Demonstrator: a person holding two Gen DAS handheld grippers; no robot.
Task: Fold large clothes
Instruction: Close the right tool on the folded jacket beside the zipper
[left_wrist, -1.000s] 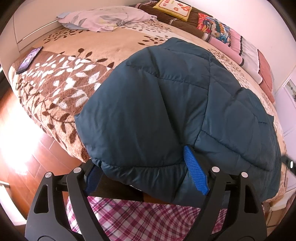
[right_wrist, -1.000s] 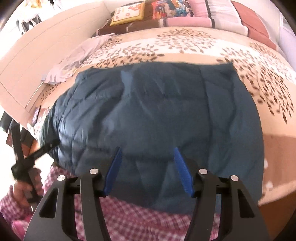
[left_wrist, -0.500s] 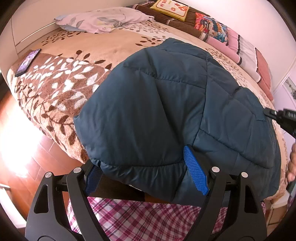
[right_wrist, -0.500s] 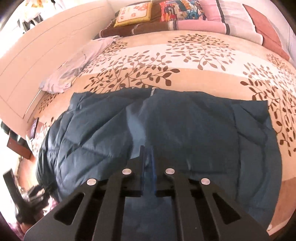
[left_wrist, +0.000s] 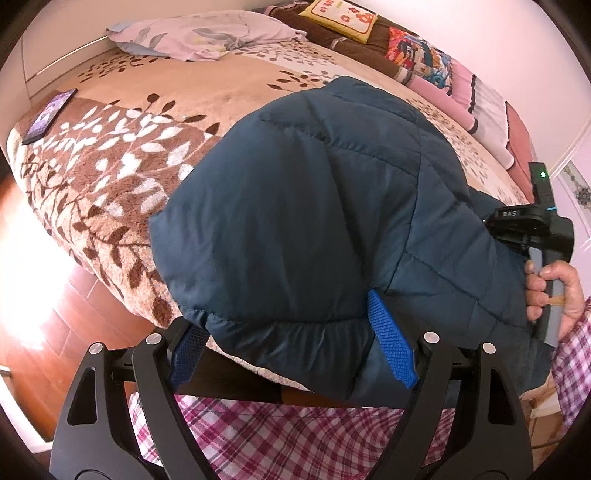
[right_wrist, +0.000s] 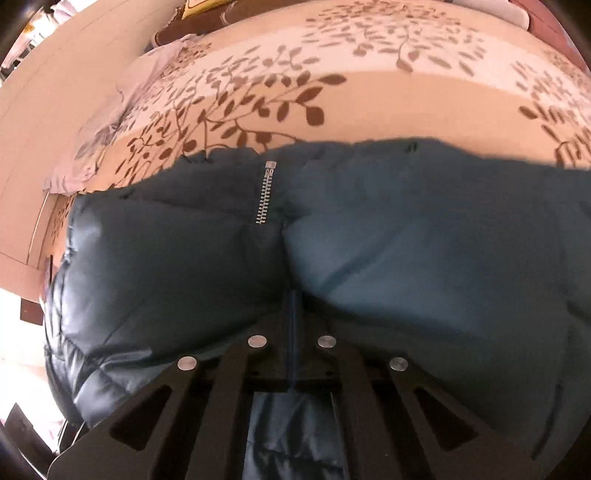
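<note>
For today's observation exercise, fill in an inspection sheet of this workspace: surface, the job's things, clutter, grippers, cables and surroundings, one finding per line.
Surface: bed with a beige and brown leaf-print blanket.
Job's things: dark teal quilted jacket spread over the bed's near edge; a short metal zipper shows near its far edge.
Clutter: a phone near the bed's left corner; a pale floral pillow; a row of folded blankets and cushions along the far side.
Grippers: left gripper has open jaws with the jacket's hem bulging between them; right gripper has its jaws shut, sunk in a crease of the jacket.
Cables: nothing seen.
Surroundings: wooden floor, pale wall, the person's plaid clothing.
</note>
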